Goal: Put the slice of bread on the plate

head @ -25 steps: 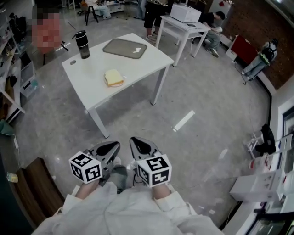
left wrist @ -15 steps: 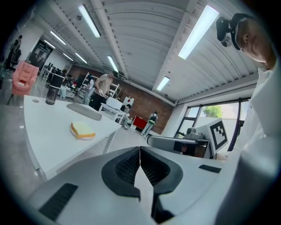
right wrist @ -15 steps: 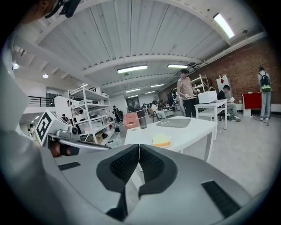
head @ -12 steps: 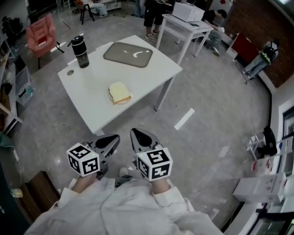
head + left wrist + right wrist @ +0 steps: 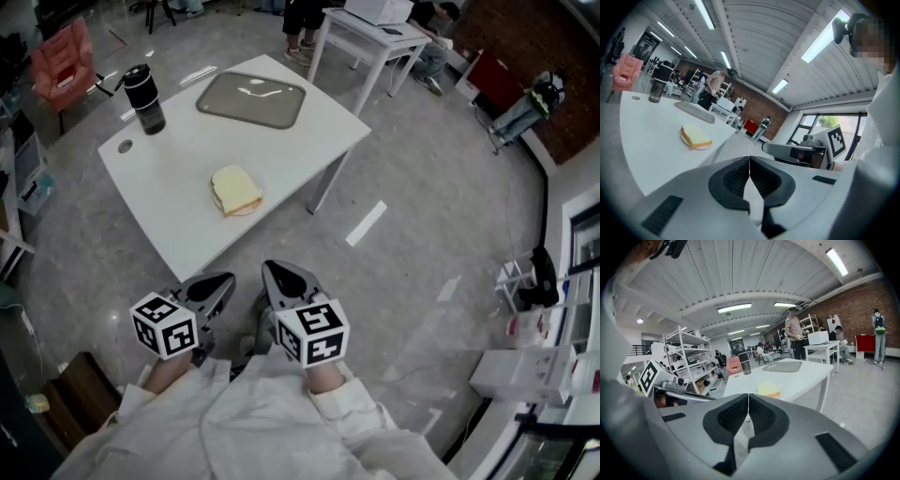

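Note:
A slice of bread (image 5: 234, 190) lies near the front edge of the white table (image 5: 169, 178). In the left gripper view the bread (image 5: 696, 137) seems to rest on a small white plate (image 5: 686, 139). It also shows in the right gripper view as the bread (image 5: 768, 388). My left gripper (image 5: 225, 279) and right gripper (image 5: 270, 270) hang side by side over the floor, short of the table. Both are shut with nothing between the jaws, as the left gripper (image 5: 749, 159) and right gripper (image 5: 748, 397) show close up.
A grey tray (image 5: 251, 98) and a black tumbler (image 5: 142, 97) stand at the table's far side. Behind is a second white table (image 5: 361, 42), with people near it. A pink chair (image 5: 61, 52) is at the far left, and a white tape mark (image 5: 366, 223) lies on the floor.
The table and bread have come closer and shifted lower in the head view. Both grippers stay shut and low in front of the body.

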The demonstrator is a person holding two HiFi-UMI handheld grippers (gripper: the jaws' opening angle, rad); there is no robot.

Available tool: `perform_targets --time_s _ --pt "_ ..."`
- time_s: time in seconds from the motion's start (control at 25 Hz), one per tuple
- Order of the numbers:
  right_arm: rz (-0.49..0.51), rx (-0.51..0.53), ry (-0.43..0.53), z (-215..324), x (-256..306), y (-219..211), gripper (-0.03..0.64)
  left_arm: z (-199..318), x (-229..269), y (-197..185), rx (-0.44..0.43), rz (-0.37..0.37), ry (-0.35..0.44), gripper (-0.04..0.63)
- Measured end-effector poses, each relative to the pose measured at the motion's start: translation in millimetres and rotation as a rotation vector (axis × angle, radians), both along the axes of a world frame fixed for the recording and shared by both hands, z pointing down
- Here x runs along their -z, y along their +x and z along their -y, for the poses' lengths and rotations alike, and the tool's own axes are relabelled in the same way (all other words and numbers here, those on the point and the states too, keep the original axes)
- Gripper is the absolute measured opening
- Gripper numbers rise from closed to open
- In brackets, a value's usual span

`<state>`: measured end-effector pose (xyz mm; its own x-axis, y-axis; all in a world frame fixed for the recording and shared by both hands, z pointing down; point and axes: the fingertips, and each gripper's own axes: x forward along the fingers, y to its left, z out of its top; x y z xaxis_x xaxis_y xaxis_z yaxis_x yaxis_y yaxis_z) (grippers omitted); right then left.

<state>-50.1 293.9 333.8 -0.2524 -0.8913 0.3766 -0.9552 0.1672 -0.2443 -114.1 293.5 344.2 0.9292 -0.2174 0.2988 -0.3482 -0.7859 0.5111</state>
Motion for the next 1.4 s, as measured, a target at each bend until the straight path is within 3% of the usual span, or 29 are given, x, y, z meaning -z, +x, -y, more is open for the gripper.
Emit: perform_targets --time_s 0.4,0.84,1.04,1.4 --pt "0.003 0.048 -0.013 80.8 -14.0 28.5 0.015 82.8 -9.0 25.4 0.065 0.019 0.011 0.009" --pt "-0.018 0.151 0.017 192.1 8.8 84.5 0.015 188.8 16.4 82.0 0.154 -0.001 0.056 0.009" --pt "-0.028 0.207 0.012 227.6 8.0 102.4 0.015 224.4 17.5 95.3 0.208 -0.040 0.039 0.009" --pt "-0.033 0.312 -0.038 258.1 -12.6 118.1 0.015 263.0 9.5 111.2 0.297 -0.037 0.036 0.009"
